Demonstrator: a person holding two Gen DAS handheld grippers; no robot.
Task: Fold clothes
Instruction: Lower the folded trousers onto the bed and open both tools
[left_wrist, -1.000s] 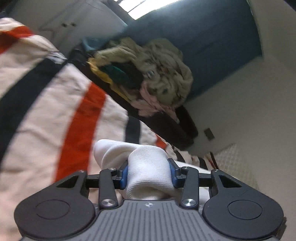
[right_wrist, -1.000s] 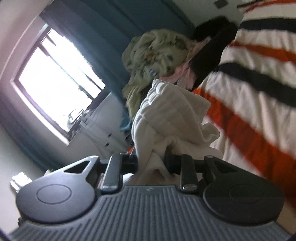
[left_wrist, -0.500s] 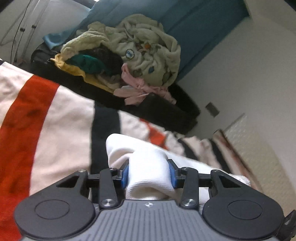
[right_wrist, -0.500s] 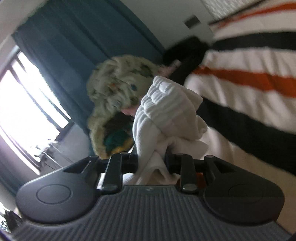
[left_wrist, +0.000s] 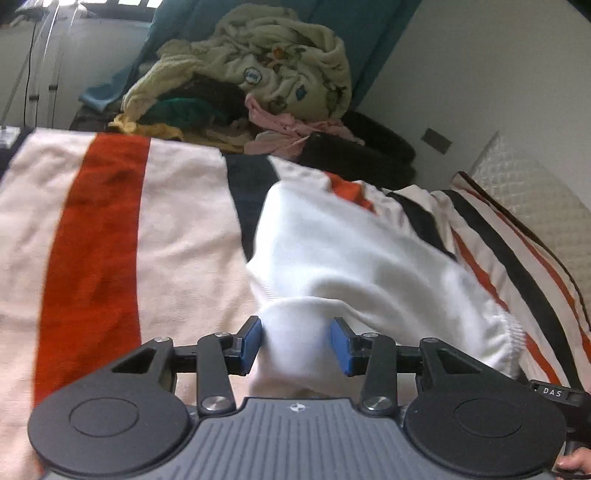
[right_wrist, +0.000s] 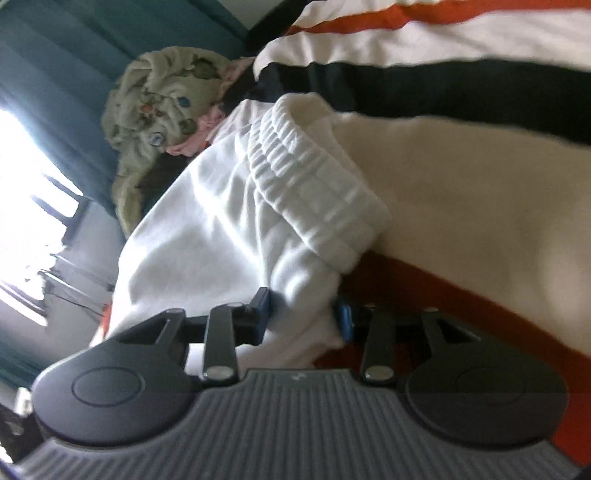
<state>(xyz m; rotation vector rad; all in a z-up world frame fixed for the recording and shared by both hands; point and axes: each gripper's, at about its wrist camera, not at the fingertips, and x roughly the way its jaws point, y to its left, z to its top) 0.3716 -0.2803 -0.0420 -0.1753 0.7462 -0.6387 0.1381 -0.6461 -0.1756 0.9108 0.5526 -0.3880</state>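
The left gripper (left_wrist: 295, 345) is clamped on a bunched edge of the white garment (left_wrist: 354, 254), which lies on the striped blanket (left_wrist: 110, 229). The right gripper (right_wrist: 304, 314) pinches the garment beside its ribbed waistband (right_wrist: 314, 195). A laundry pile (left_wrist: 258, 74) sits beyond.

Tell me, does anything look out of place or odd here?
Nothing looks damaged or spilled. The white knitted garment lies bunched on the striped blanket, pinched by both grippers. Behind, a heap of unfolded clothes sits untidy.
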